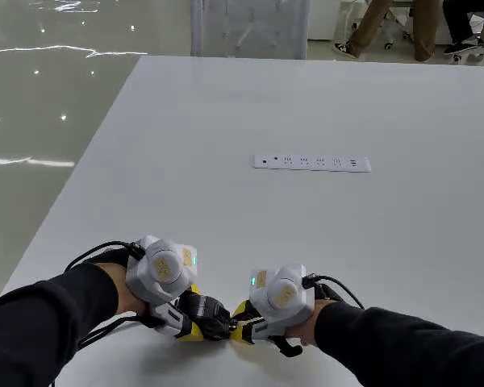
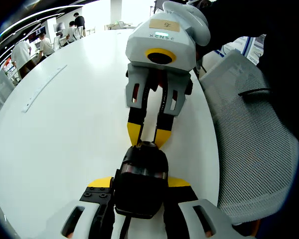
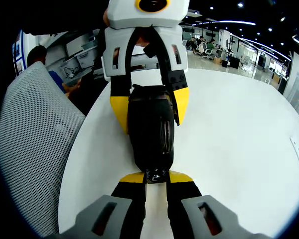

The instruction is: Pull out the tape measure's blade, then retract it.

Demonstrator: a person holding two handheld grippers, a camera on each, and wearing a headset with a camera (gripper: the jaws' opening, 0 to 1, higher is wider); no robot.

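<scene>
Black sleeves [image 1: 48, 322] lowest in head view, one gripper per hand. Left gripper [image 1: 194, 313] clamps black tape measure [image 1: 210, 311] by its body, jaws spread to case width. Case sits at near edge of white table [image 1: 306, 105]. Right gripper [image 1: 239, 322] faces it, jaws almost closed, pinching blade tip [image 3: 154, 174] at case mouth. Blade not drawn out. Power strip [image 1: 311, 163] lies mid-table, well apart.

White table [image 1: 226, 121], glossy and broad, white power strip [image 1: 311, 164] lying flat near its middle
</scene>
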